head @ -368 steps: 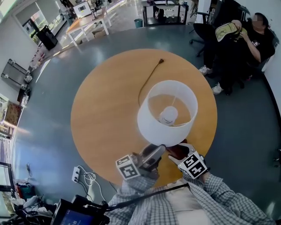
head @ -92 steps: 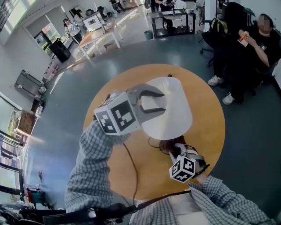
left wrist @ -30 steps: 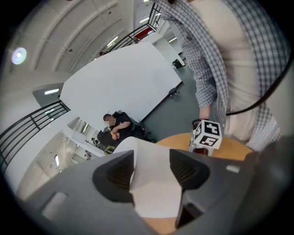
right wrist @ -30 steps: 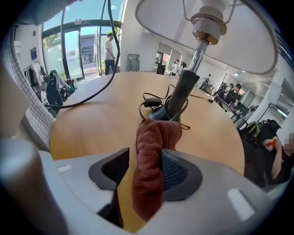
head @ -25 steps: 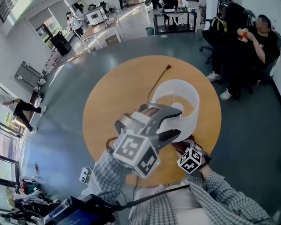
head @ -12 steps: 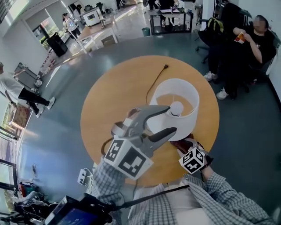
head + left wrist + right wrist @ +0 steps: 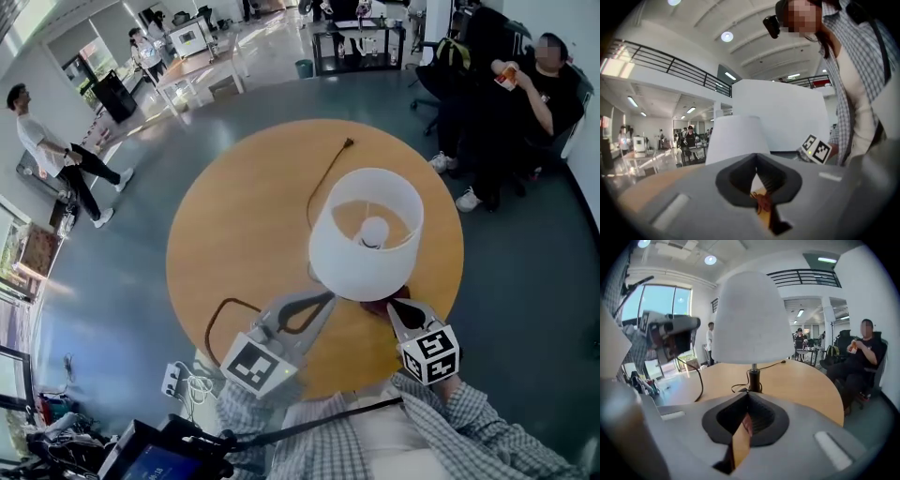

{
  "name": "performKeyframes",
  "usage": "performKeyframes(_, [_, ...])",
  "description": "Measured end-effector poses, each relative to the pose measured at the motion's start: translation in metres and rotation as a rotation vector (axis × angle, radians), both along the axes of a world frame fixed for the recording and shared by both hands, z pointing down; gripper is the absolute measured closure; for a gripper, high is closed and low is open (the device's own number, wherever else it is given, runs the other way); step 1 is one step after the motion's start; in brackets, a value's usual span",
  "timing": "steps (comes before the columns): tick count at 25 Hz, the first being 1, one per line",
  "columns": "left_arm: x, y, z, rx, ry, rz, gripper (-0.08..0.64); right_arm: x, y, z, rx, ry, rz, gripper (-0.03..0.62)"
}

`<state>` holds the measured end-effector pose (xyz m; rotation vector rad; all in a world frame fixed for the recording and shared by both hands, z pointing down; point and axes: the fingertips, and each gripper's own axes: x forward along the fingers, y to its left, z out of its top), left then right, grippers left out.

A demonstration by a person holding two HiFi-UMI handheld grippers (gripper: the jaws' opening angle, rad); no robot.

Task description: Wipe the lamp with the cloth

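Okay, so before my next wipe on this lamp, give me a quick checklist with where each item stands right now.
1. Cloth in hand: ok, as far as it shows. The right gripper has just closed its jaws, with a red sliver of cloth between them.
2. Lamp steadied by the left gripper: not ok. Its jaws have just closed near the lamp without holding it. A reddish wisp at their tips is unidentifiable.
3. Lamp upright on the table: ok.
4. Cord out of the wiping path: ok. It trails across the table, away from both grippers.
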<state>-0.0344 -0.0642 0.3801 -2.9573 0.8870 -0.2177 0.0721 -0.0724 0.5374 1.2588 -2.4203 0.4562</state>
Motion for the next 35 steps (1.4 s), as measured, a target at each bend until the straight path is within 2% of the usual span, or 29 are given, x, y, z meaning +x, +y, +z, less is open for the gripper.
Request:
performKeyframes(3, [0.004, 0.014, 0.034, -0.088, 0.022, 0.005, 0.555, -0.008, 0.011, -0.013, 0.005, -0.107, -0.026, 0.589])
performKeyframes(9, [0.005, 0.026, 0.083, -0.221, 0.04, -0.025, 0.555, -0.009, 0.018, -0.018, -0.028, -0.149, -0.023, 0.589])
performKeyframes(15, [-0.001, 0.035, 0.114, -0.271, 0.049, -0.029, 0.555, -0.023, 0.026, -0.01, -0.051, -0.176, -0.057, 0.589])
performKeyframes(21, [0.0, 0.036, 0.119, -0.287, 0.045, -0.026, 0.555, -0.029, 0.027, -0.009, -0.055, -0.151, -0.095, 0.589])
performKeyframes(35, [0.008, 0.038, 0.121, -0.316, 0.027, 0.007, 0.555, -0.032, 0.022, -0.014, -0.038, -0.182, -0.114, 0.589])
